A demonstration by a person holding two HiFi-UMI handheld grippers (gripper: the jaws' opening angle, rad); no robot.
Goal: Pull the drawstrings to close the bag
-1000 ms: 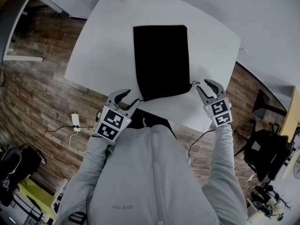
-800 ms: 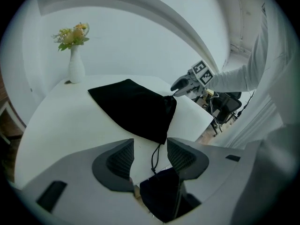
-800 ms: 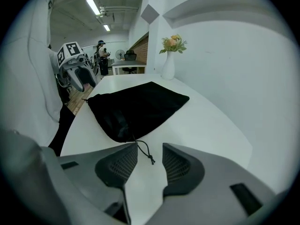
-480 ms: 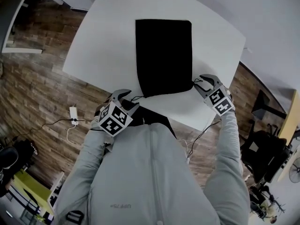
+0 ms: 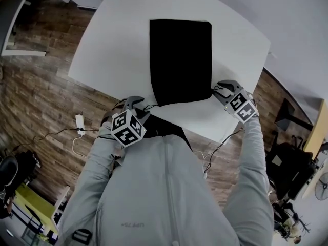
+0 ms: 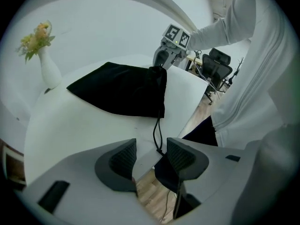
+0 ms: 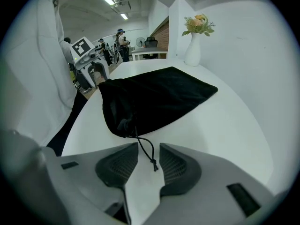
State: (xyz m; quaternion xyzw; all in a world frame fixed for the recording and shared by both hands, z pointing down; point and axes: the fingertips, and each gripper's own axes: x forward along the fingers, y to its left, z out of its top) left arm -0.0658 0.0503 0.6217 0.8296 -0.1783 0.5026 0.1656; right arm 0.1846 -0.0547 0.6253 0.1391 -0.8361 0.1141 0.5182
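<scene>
Left gripper (image 6: 151, 148) has its jaws apart and holds nothing, with the left drawstring (image 6: 156, 128) hanging down between them. The right gripper (image 7: 149, 149) gapes too, the right drawstring (image 7: 146, 150) and its knotted end lying between its pads. Both cords come from the near mouth of the black drawstring bag (image 5: 180, 60), flat on the white table (image 5: 118, 50) at upper middle of the head view. The move, I'd judge: pinch each cord squarely near its end, then pull outward evenly so the bag doesn't slide.

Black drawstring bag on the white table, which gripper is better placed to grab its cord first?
Right, likely. The right gripper is open with the black fabric bag's knotted cord end lying centred between its fingers. The left gripper is open too, but its cord sits close against one finger.
</scene>
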